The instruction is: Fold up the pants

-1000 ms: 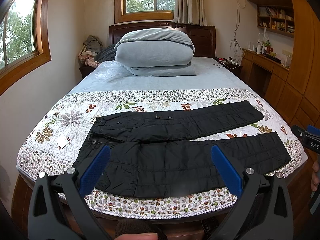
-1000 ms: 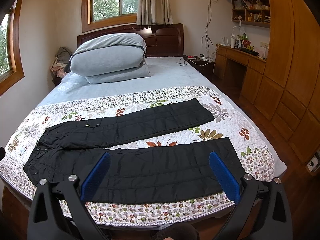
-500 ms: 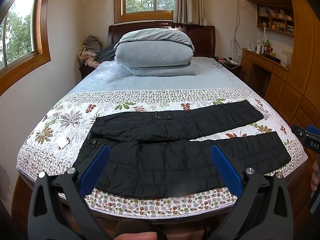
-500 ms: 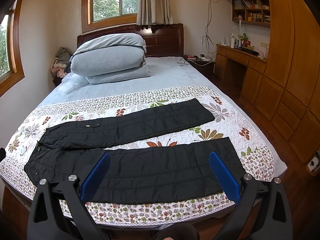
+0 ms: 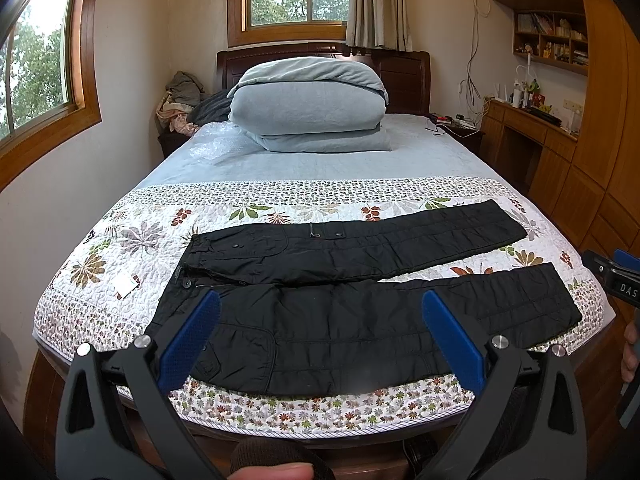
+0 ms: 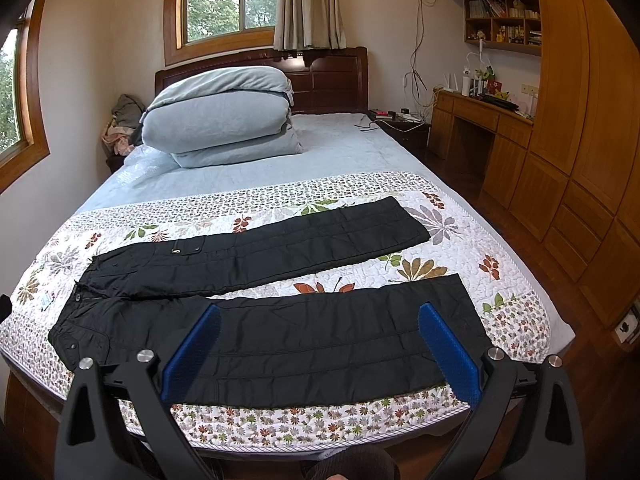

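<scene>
The black pants point(image 5: 360, 300) lie flat on the floral quilt point(image 5: 120, 248) at the foot of the bed, legs spread apart toward the right. The left gripper point(image 5: 320, 344) and right gripper point(image 6: 320, 344) hover before the near edge, fingers point(image 6: 192, 352) spread wide, holding nothing.

Bed point(image 5: 280, 168) is carrying a floral quilt point(image 5: 132, 240), pants point(image 5: 360, 320) lying spread beyond the fingers, folded duvet point(image 5: 308, 108) sitting farther off.

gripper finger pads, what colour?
Blue pads on black arms; clearest in the right wrist view.
</scene>
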